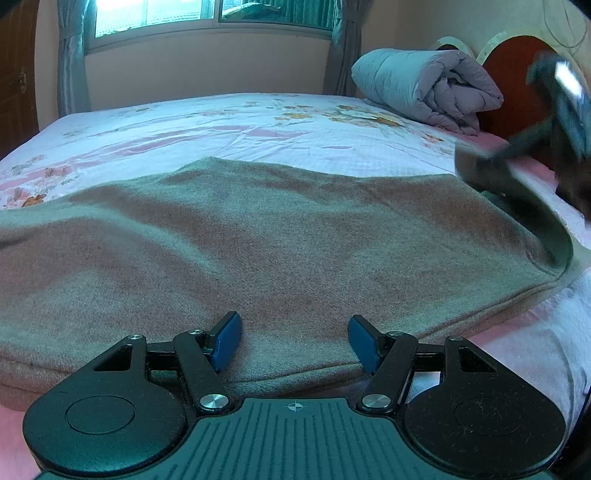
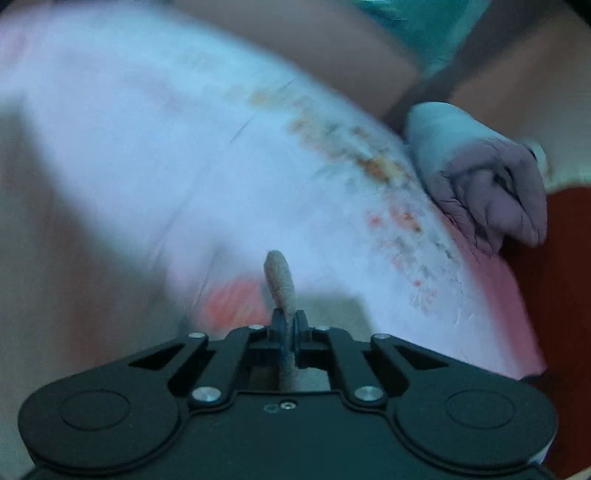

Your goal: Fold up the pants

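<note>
Grey-brown pants (image 1: 277, 240) lie spread wide across the bed in the left wrist view. My left gripper (image 1: 294, 341) hovers open at their near hem, and the blue pads (image 1: 225, 341) stand apart with flat cloth showing between them. At the far right the pants' edge (image 1: 554, 240) curls upward under the blurred dark body of the right-hand tool (image 1: 565, 103). In the right wrist view my right gripper (image 2: 290, 332) is shut on a narrow fold of the pants (image 2: 280, 273), which sticks up from between the pads. That view is motion-blurred.
The bed has a white and pink floral sheet (image 1: 221, 122). A rolled grey quilt (image 1: 424, 85) lies against the red-brown headboard (image 1: 517, 74). A curtained window (image 1: 207, 14) is behind the bed. The quilt (image 2: 480, 177) also shows, blurred, in the right wrist view.
</note>
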The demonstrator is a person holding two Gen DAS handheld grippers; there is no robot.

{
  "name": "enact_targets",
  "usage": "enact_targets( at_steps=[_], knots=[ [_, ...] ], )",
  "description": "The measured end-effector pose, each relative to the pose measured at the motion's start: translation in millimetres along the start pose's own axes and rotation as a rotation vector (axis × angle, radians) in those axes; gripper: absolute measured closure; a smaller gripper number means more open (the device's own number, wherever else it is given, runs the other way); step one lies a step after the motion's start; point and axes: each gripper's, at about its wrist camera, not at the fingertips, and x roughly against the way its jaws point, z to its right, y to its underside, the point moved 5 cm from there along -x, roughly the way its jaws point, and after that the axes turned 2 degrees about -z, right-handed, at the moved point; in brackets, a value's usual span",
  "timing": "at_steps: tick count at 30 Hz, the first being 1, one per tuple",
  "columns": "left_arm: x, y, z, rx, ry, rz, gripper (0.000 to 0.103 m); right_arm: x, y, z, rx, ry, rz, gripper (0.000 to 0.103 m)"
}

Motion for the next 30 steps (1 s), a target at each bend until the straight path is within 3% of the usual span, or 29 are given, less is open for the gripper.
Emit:
enact_targets(
  at_steps=[2, 5, 7, 9, 12, 15, 17, 19, 27, 30],
  knots=[
    [0.1, 0.0, 0.7, -0.003, -0.003, 0.000, 0.038, 24.4, -27.9, 47.2, -0.228, -0.080, 0.116, 0.103],
    [0.2, -0.1, 0.6, -0.004, -0.005, 0.002, 0.038, 74.4, -41.2, 119.6, -0.491, -0.148, 0.286, 0.103],
    [0.5, 0.1, 0.5, -0.003, -0.007, 0.005, 0.038, 104.1, -21.2, 164.7, -0.639, -0.155, 0.373, 0.103],
    [0.8, 0.4, 0.0, 0.004, -0.005, 0.011, 0.038, 120.1, 23.6, 196.6, -0.784, -0.169, 0.411, 0.103],
    [0.9, 1.8, 0.8, -0.008, -0.009, 0.015, 0.038, 109.4, 122.2, 209.6, -0.974, -0.156, 0.303, 0.103],
    [0.7, 0.6, 2.1, -0.020, -0.012, 0.008, 0.038, 67.1, 221.9, 202.1, -1.157, -0.165, 0.096, 0.103],
    [0.8, -0.7, 1.4, -0.020, -0.008, -0.001, 0.038, 55.1, 253.1, 196.4, -1.194, -0.181, 0.036, 0.103],
    [0.9, -1.4, 0.8, -0.019, -0.003, -0.007, 0.038, 55.8, 262.9, 194.9, -1.222, -0.208, 0.052, 0.103],
    [0.2, -2.0, 2.6, -0.017, -0.015, -0.008, 0.037, 83.5, 219.6, 213.9, -1.153, -0.246, 0.151, 0.103],
    [-0.3, -3.9, 1.6, -0.020, -0.008, -0.022, 0.037, 78.8, 232.4, 215.5, -1.173, -0.239, 0.107, 0.103]
  ],
)
